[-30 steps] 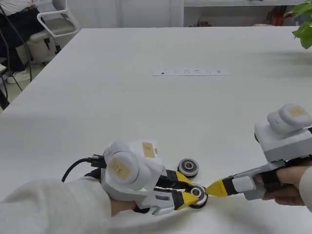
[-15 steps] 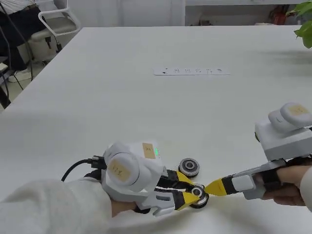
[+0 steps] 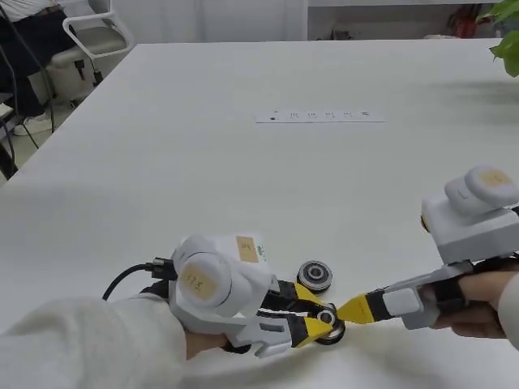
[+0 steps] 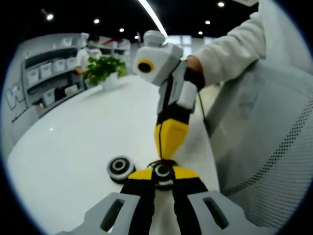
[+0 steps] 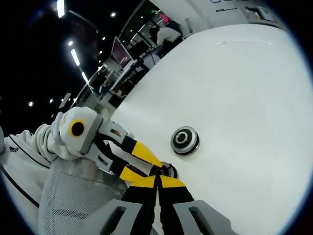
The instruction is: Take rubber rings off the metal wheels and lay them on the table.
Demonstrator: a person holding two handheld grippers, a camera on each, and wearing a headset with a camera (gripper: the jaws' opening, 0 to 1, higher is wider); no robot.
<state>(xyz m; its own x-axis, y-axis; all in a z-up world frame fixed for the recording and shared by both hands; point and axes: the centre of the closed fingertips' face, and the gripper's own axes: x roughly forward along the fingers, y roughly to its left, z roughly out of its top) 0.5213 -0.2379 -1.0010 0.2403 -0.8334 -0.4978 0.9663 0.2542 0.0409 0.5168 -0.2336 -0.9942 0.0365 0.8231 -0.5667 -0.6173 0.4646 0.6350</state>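
Observation:
A small metal wheel [image 3: 332, 321] with a black rubber ring sits low over the white table, and my left gripper [image 3: 321, 314] is shut on it from the left. The left gripper view has this wheel [image 4: 163, 176] clamped between the yellow jaws of the left gripper [image 4: 163, 171]. My right gripper [image 3: 344, 311] comes in from the right, its jaws pressed together at the wheel's rim, where a thin black loop of the ring [image 4: 165, 161] lifts. A second wheel [image 3: 315, 275] lies flat just behind, also seen as the second wheel [image 5: 185, 140] beyond my right gripper [image 5: 157, 179].
A flat socket strip [image 3: 319, 117] is set into the table [image 3: 243, 162] farther back. A plant [image 3: 508, 47] stands at the far right, a chair [image 3: 91, 34] beyond the far left edge. A black cable [image 3: 126, 276] trails from the left gripper.
The right gripper's tips have slid slightly left and down against the held wheel. The left gripper and the loose wheel have stayed put.

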